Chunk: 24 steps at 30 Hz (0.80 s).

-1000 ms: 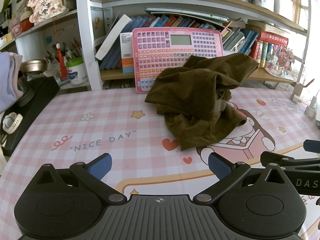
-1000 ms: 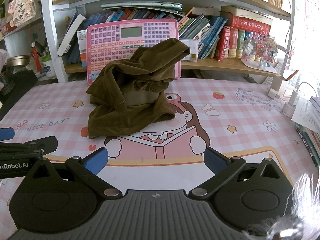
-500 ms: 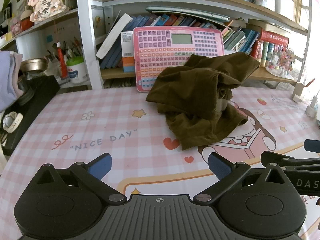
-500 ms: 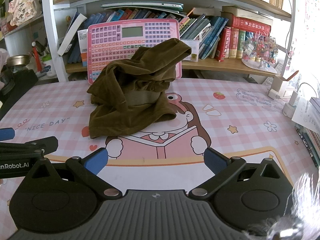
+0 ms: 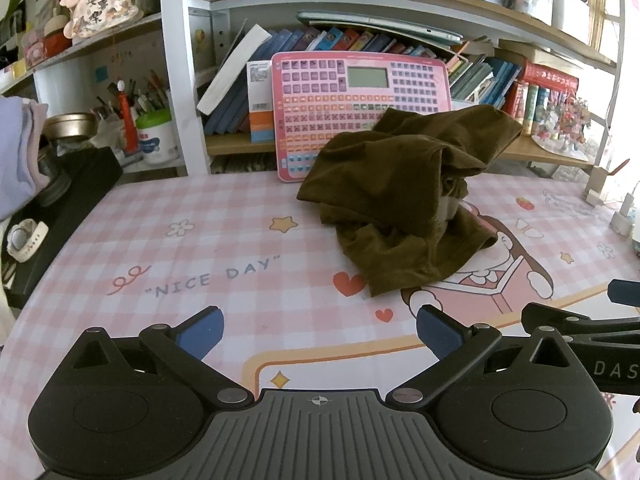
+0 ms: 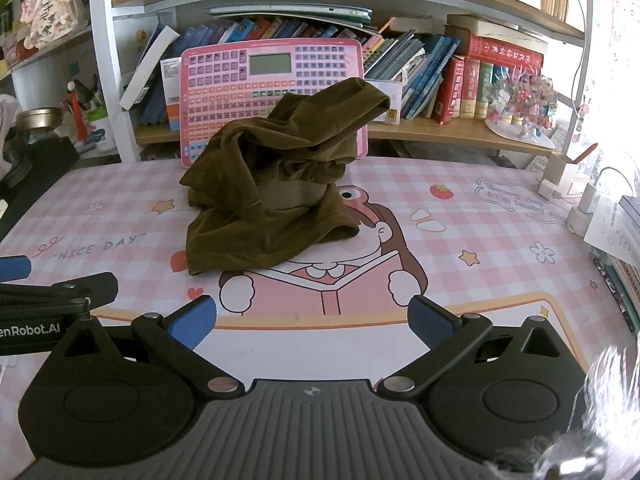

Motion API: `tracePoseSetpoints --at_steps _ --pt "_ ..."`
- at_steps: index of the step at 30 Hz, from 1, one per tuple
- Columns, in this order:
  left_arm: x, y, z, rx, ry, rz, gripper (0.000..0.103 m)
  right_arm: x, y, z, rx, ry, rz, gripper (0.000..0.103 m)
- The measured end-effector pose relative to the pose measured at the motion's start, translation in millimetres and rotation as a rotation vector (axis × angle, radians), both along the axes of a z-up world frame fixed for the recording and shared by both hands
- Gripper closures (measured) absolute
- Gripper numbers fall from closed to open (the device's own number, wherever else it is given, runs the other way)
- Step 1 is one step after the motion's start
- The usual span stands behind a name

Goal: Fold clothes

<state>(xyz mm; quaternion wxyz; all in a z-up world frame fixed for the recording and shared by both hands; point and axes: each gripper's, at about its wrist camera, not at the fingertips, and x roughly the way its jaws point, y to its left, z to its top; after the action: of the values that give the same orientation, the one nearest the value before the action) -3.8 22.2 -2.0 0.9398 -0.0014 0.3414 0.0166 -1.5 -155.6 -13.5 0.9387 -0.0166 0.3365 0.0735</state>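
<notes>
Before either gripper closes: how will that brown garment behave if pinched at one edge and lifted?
The garment lies in a crumpled heap, so it is probably floppy and will drape and unfurl. Its velvety nap suggests decent grip. The top fold leans on the pink keyboard toy, which might shift.

The garment [image 6: 276, 184] covers the lower right part of the pink keyboard toy [image 6: 240, 92] and part of the mat's cartoon [image 6: 360, 256]. Its folds hide its own shape. Book spines [image 6: 472, 80] are too small to read. A blurred pale object [image 6: 600, 420] sits at the right wrist view's lower right edge. A lilac cloth [image 5: 16, 152] is cut off at the left edge.
</notes>
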Motion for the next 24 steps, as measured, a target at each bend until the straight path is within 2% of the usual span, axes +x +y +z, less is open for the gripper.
tracePoseSetpoints --at_steps 24 --pt "-21.9 7.9 -7.2 -0.015 0.020 -0.020 0.000 -33.0 11.5 -4.2 -0.019 0.028 -0.017 0.000"
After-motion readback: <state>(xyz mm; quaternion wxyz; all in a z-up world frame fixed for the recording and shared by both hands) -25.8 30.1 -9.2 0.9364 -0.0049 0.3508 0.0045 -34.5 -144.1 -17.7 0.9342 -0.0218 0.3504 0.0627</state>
